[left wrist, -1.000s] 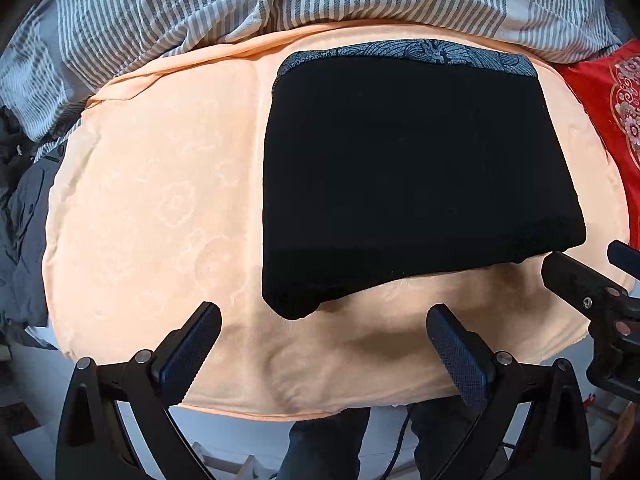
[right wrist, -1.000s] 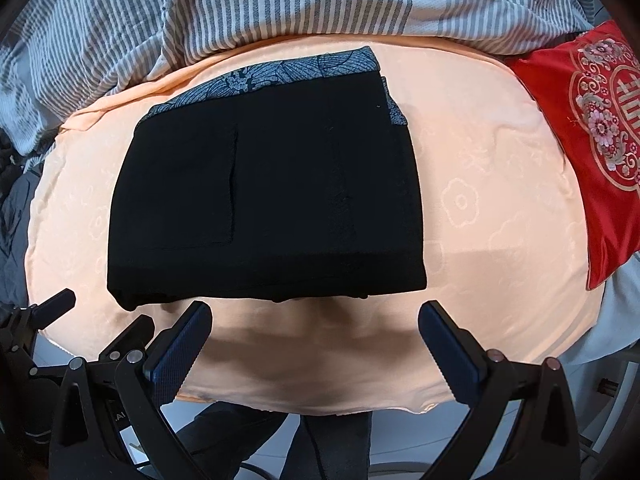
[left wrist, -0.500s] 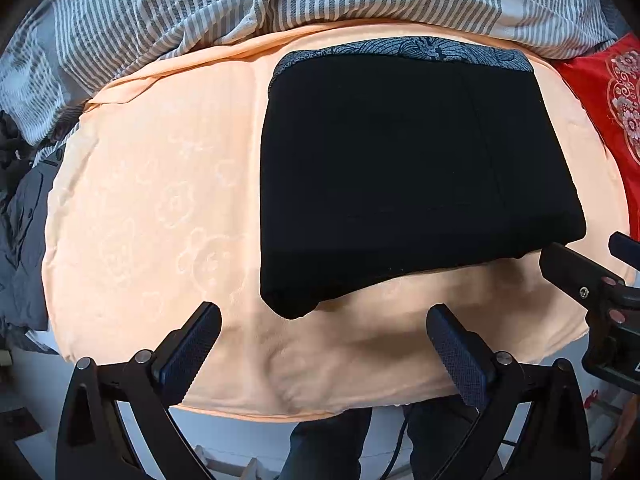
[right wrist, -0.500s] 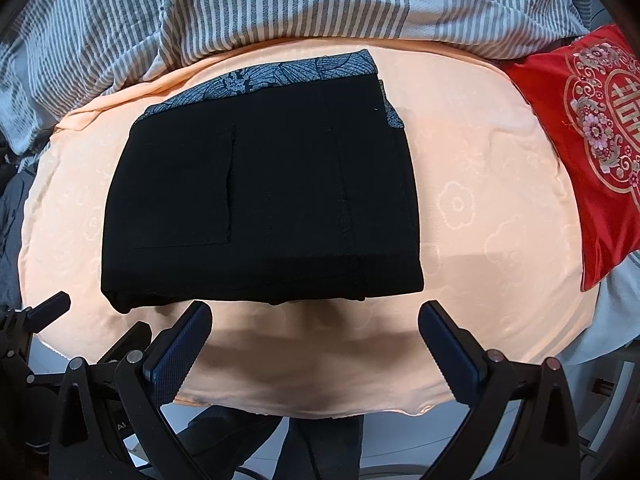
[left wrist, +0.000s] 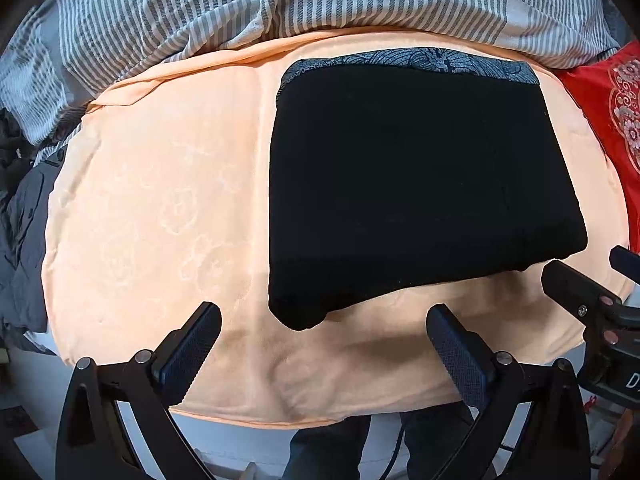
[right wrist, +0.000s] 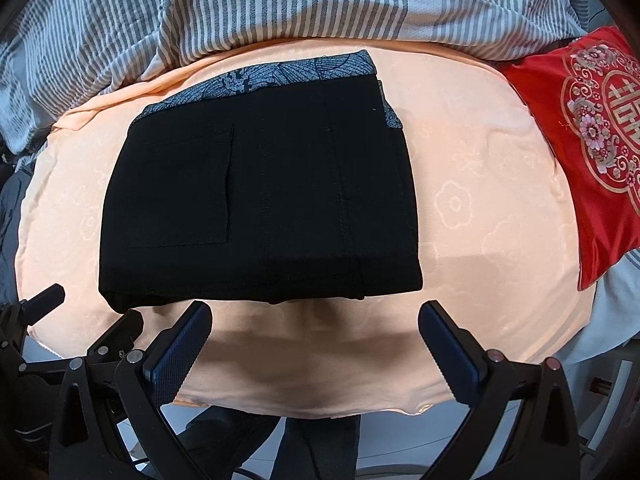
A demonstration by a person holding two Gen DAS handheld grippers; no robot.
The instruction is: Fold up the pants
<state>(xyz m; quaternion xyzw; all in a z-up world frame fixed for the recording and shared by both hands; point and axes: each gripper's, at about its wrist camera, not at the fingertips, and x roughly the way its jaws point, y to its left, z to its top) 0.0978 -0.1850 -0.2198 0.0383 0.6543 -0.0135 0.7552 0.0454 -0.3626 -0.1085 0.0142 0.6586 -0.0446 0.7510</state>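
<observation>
- left gripper (left wrist: 322, 344) jaws spread wide, empty, at the bed's near edge
- right gripper (right wrist: 314, 338) likewise spread, empty, just short of the pants
- pants (right wrist: 260, 208) folded into a black rectangle, flat on the peach blanket (right wrist: 480, 216), patterned waistband toward the striped duvet (right wrist: 280, 4)

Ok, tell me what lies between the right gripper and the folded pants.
Only bare peach blanket, seen in the right wrist view, separates the open right gripper from the folded black pants.

The red cushion (left wrist: 608, 128) is cut off by the left-wrist view's right edge.
</observation>
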